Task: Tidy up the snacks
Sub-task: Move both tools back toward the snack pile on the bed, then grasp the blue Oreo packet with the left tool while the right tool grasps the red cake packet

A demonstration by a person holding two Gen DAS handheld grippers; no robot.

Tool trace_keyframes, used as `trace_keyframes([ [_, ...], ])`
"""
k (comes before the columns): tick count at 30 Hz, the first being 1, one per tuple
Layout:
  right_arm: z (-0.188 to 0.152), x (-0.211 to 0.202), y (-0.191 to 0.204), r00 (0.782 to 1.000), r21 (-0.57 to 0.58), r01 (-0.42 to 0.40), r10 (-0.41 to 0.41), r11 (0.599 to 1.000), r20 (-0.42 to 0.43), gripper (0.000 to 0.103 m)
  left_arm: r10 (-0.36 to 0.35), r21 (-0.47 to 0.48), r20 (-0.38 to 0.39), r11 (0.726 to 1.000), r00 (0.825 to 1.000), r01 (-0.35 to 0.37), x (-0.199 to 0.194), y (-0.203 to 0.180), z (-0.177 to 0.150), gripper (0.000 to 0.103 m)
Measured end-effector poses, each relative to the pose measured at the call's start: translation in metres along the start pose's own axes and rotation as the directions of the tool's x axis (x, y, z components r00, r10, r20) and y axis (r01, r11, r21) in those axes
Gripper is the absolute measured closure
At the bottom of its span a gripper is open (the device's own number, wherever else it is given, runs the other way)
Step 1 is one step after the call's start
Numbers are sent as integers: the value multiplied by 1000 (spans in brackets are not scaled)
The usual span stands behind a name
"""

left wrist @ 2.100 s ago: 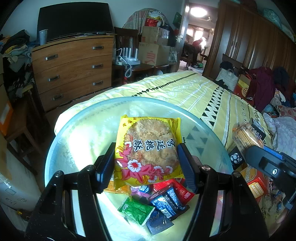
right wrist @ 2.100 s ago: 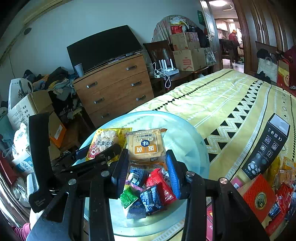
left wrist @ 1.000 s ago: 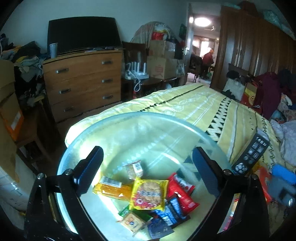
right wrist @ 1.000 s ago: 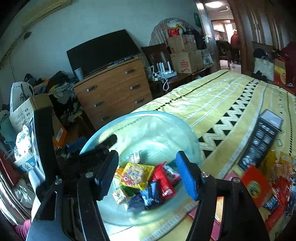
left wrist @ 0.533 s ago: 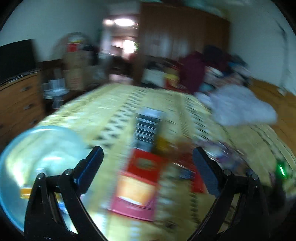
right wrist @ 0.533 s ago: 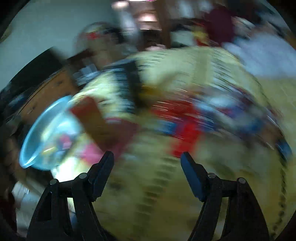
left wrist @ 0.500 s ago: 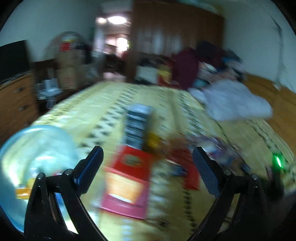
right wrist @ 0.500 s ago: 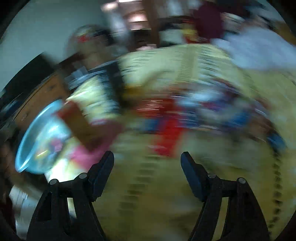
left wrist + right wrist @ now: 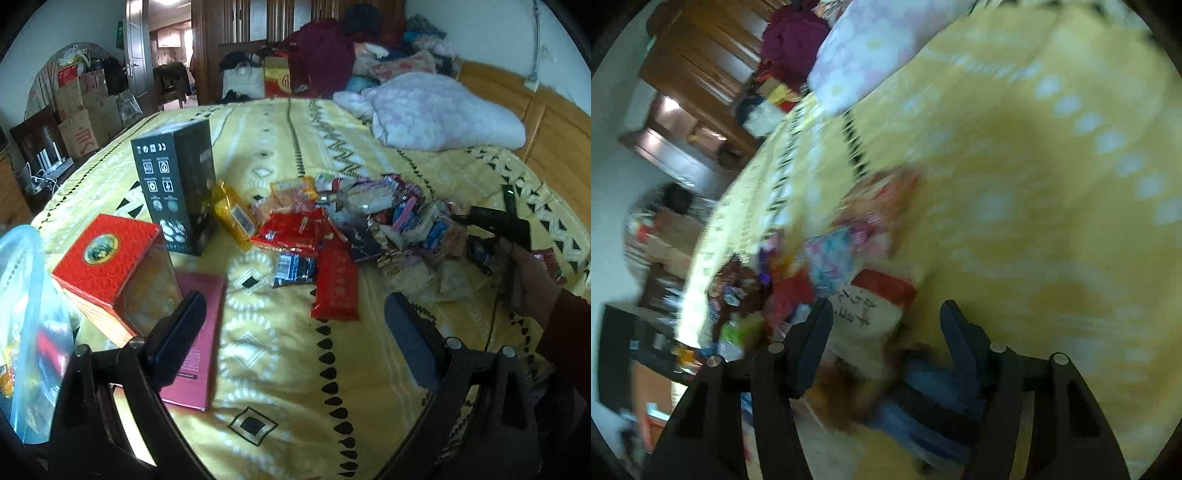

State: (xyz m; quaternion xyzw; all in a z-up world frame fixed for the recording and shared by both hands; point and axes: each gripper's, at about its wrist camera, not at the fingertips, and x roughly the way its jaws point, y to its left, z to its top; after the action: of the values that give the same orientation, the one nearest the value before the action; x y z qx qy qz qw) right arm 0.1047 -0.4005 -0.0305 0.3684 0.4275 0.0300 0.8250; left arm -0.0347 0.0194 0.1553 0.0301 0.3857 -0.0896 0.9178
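Observation:
A pile of snack packets [image 9: 373,218] lies on the yellow patterned bedspread [image 9: 295,369]. A long red packet [image 9: 336,284] and a dark blue packet [image 9: 295,267] lie nearest me. My left gripper [image 9: 291,343] is open and empty, above the bedspread short of the pile. The clear bowl [image 9: 22,295] with snacks is at the far left edge. My right gripper [image 9: 886,332] is open and empty, tilted, just above blurred packets, with a white and red packet [image 9: 871,310] between its fingers. It also shows at the right of the left wrist view [image 9: 498,225].
A red box [image 9: 107,266], a black box [image 9: 177,184] and a flat maroon box [image 9: 195,332] stand left of the pile. A pink quilt [image 9: 436,107] lies at the far end of the bed. Clothes and cardboard boxes [image 9: 85,110] crowd the room behind.
Both grippers let go of their snacks into the bowl, then swung right, away from the bowl, to the snack pile on the bed. The right gripper has tilted and dropped close to the packets.

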Motion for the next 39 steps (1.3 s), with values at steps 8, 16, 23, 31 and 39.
trace_keyframes([
  [8,-67,38,85,990,-128,-112,99,985,-100,29,9,-13,-39,1000,999,-9,6,2,-10,6],
  [16,-142,18,167,959,-274,-219,156,936,-235,29,6,-39,-76,999,997,-9,2,9,-25,6],
  [23,-163,-89,171,984,-374,-177,165,910,-66,29,-71,-83,-144,995,987,59,26,4,-42,7],
  [31,-193,-112,104,994,-289,-84,61,954,-87,28,-239,72,-135,965,961,251,75,-35,-50,8],
  [39,-204,-105,84,986,-187,-112,85,976,-144,28,-172,133,-166,972,971,195,128,-58,-58,31],
])
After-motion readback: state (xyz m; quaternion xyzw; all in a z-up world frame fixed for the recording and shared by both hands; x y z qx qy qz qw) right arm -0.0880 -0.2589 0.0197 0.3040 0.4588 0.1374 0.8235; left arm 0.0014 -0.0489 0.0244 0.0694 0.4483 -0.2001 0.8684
